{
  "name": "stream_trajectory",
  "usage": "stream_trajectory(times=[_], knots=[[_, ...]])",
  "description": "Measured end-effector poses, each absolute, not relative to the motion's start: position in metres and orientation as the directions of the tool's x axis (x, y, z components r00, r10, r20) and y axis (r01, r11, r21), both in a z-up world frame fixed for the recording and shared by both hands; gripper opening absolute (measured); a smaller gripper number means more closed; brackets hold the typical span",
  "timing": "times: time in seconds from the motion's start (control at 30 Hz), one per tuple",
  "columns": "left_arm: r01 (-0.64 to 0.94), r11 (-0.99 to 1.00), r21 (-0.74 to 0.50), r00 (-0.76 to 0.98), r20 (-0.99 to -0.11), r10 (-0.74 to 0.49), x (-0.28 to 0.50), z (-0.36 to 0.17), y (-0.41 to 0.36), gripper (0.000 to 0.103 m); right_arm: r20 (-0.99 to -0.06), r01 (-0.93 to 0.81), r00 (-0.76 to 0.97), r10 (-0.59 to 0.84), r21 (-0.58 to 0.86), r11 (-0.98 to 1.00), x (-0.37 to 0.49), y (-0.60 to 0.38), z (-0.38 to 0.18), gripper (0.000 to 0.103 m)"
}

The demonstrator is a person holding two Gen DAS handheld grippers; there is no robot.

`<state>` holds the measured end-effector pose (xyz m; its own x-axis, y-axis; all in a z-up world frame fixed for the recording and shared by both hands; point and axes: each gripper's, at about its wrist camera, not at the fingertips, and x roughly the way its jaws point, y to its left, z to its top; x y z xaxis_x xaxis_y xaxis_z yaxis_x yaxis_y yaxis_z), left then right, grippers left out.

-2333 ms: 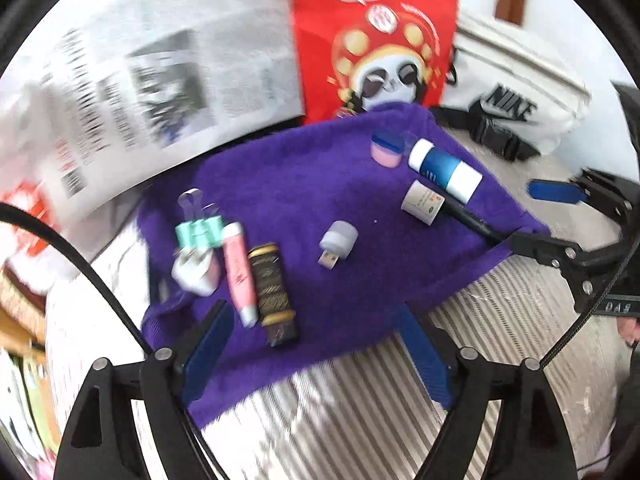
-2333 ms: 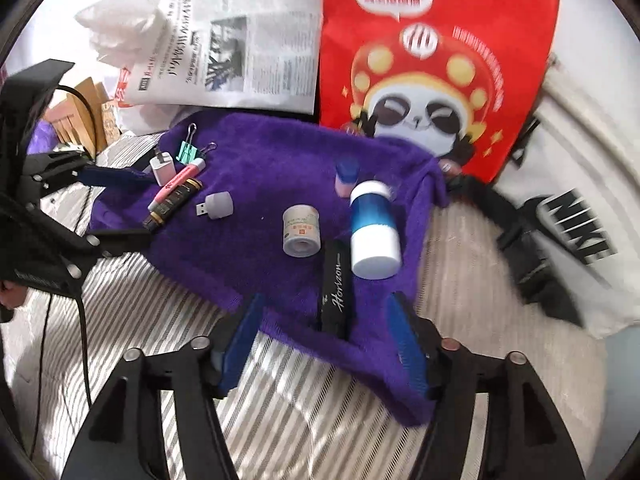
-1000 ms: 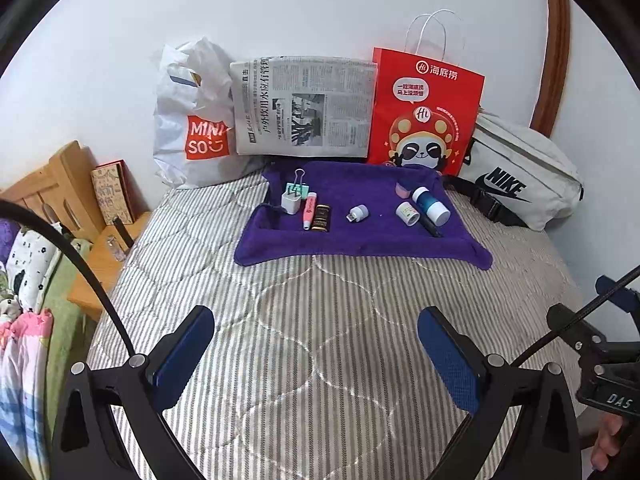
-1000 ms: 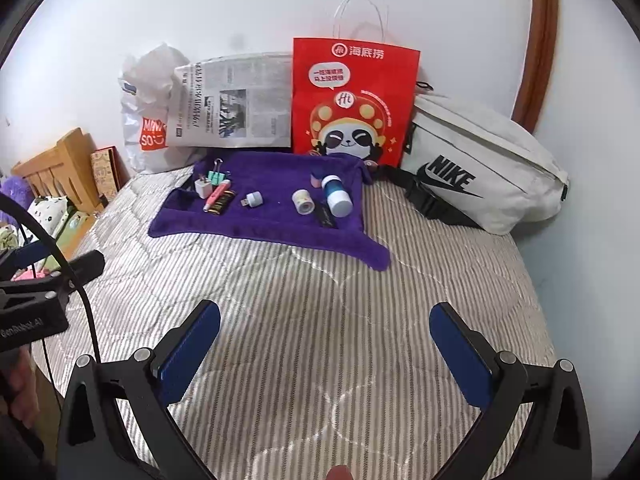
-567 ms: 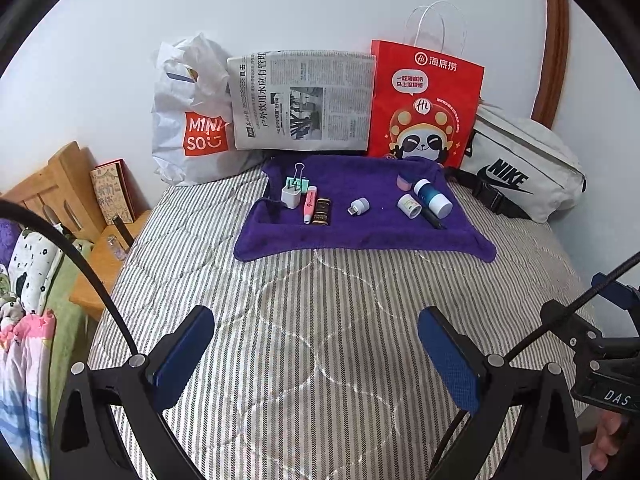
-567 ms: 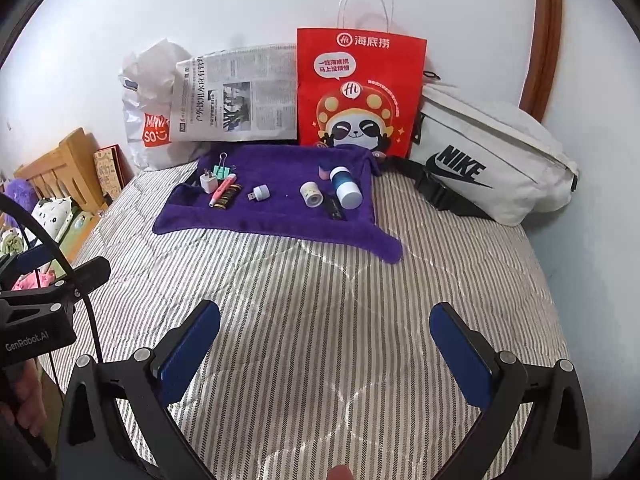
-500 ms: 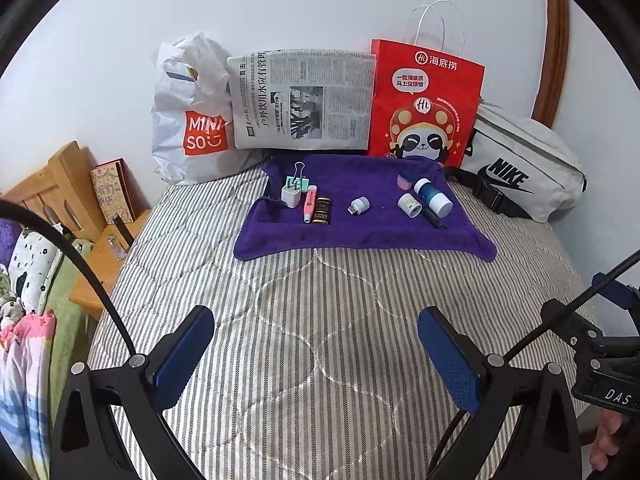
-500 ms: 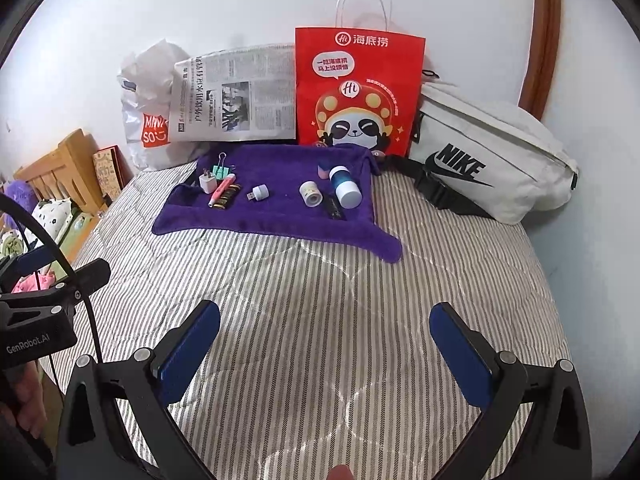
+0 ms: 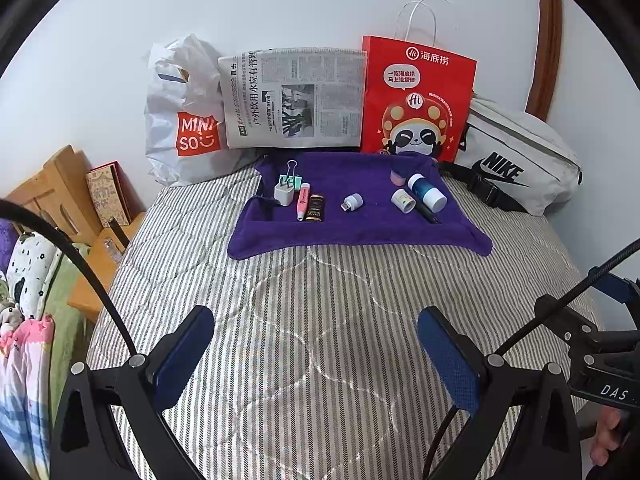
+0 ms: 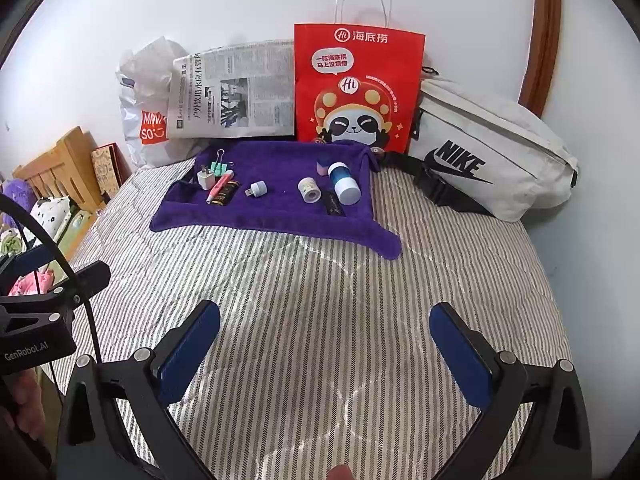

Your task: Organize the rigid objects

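Both the left claw (image 9: 316,356) and the right claw (image 10: 325,354) are held apart over the bed's (image 10: 320,300) near edge, well apart from the purple towel (image 10: 272,212) laid towards its far edge.

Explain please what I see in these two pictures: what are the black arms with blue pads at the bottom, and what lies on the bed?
Each picture comes from a camera mounted on a hand-held grasping tool; a person holds one in each hand. The black arms with blue pads are that tool's two fingers. One view looks along the left tool, the other along the right tool. Both are open and hold nothing.

They hover over a striped bed. Farther back lies a purple towel carrying small things: a white charger plug, a pink tube, a blue bottle with a white cap and a few others. Against the wall stand a newspaper, a red paper bag and a white Nike bag.
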<state>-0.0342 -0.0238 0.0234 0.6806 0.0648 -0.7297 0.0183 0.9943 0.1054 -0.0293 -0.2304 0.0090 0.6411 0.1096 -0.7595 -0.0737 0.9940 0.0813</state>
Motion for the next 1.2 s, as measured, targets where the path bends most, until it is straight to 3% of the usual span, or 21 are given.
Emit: stream_trajectory(times=[1.2], knots=[[0.031,0.996,0.089,0.677,-0.735,0.045,-0.0370,0.0188,-0.0241,0.103,-0.767,-0.051,0.634,0.098,0.085,0.995,-0.0271,-0.2383,0.0037,0.103]])
